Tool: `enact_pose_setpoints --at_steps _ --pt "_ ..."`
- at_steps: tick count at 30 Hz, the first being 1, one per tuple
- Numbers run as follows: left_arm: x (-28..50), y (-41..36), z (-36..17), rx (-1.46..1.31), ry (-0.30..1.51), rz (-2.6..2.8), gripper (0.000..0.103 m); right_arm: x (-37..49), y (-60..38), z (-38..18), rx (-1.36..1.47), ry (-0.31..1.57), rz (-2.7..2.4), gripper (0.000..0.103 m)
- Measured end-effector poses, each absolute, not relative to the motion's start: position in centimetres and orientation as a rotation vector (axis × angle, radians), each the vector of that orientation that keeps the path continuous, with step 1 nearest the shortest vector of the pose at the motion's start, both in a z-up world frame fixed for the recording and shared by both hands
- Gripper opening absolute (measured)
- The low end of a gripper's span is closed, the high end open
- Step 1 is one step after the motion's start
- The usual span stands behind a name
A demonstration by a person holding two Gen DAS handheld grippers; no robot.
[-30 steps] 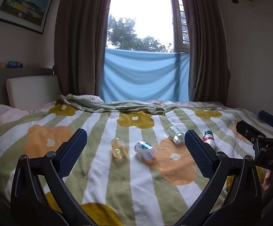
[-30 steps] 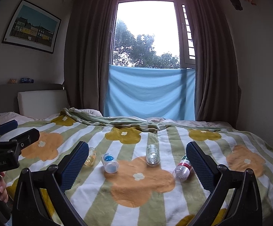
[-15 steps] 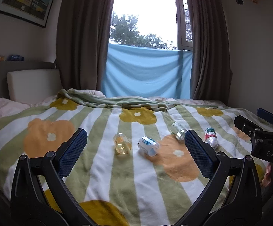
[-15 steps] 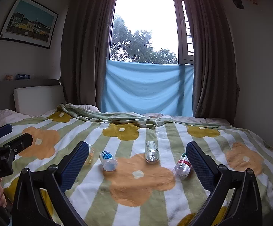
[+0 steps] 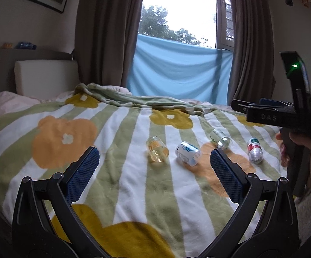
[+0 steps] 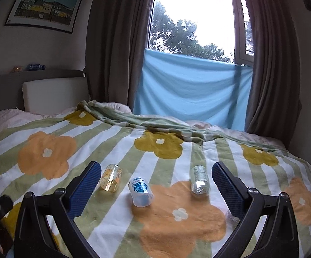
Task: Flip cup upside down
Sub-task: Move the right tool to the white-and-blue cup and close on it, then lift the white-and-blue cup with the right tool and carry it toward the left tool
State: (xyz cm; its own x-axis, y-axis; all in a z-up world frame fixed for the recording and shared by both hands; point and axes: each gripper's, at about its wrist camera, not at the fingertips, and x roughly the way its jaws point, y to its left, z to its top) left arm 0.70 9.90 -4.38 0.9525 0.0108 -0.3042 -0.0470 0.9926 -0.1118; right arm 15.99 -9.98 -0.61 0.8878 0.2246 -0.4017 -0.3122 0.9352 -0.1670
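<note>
Several small clear cups lie on their sides in a row on the flowered blanket point(image 5: 134, 193): a yellow-printed cup point(image 5: 156, 151), a blue-label cup point(image 5: 187, 152), a green-print cup point(image 5: 220, 138) and a red-and-green-label cup point(image 5: 254, 150). In the right wrist view I see the yellow cup point(image 6: 110, 177), the blue-label cup point(image 6: 141, 191) and the green-print cup point(image 6: 200, 179); the red-and-green one is hidden. My left gripper point(image 5: 154, 172) is open and empty, short of the cups. My right gripper point(image 6: 155, 186) is open and empty, above the near side of the row; it also shows in the left wrist view point(image 5: 284, 116).
A white headboard cushion point(image 6: 52, 94) and pink pillow point(image 6: 16, 118) sit at the left. A folded green blanket edge point(image 6: 155, 126) lies at the far side, before a blue cloth point(image 6: 192, 90) and brown curtains. A wall stands at the right.
Both grippers moved forward and lower toward the cups, which look larger. The right gripper shifted left, hiding the red-and-green cup behind its right finger. Jaws stayed open.
</note>
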Motion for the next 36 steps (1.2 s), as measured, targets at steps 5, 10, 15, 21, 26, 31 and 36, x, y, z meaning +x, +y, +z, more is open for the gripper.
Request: enact_pose_setpoints --at_steps 5,10,15,21,26,31,36 --pt "1.7 12.3 -5.8 -0.15 0.353 0.053 0.103 24.2 -5.8 -3.6 -0.333 0.606 0.337 0.103" --pt "2.6 14.5 -7.2 -0.183 0.391 0.075 0.103 31.3 -3.8 -8.8 -0.352 0.853 0.384 0.103" --pt "3.4 15.3 -8.4 -0.188 0.426 0.082 0.103 35.5 -3.4 -13.4 -0.412 1.01 0.369 0.095" --pt "4.1 15.3 -9.1 -0.185 0.449 0.07 0.103 36.7 -3.6 -16.8 -0.444 1.108 0.386 0.074" --pt "4.4 14.6 -9.2 -0.175 0.466 0.053 0.103 36.8 -3.5 -17.8 -0.453 1.136 0.394 0.061" --pt "4.5 14.0 -9.1 -0.168 0.485 0.038 0.103 36.6 -3.3 -17.8 -0.47 1.12 0.38 0.057" --pt "4.5 13.7 -8.9 -0.165 0.499 0.029 0.103 35.8 -3.8 -16.7 -0.443 1.094 0.383 0.055"
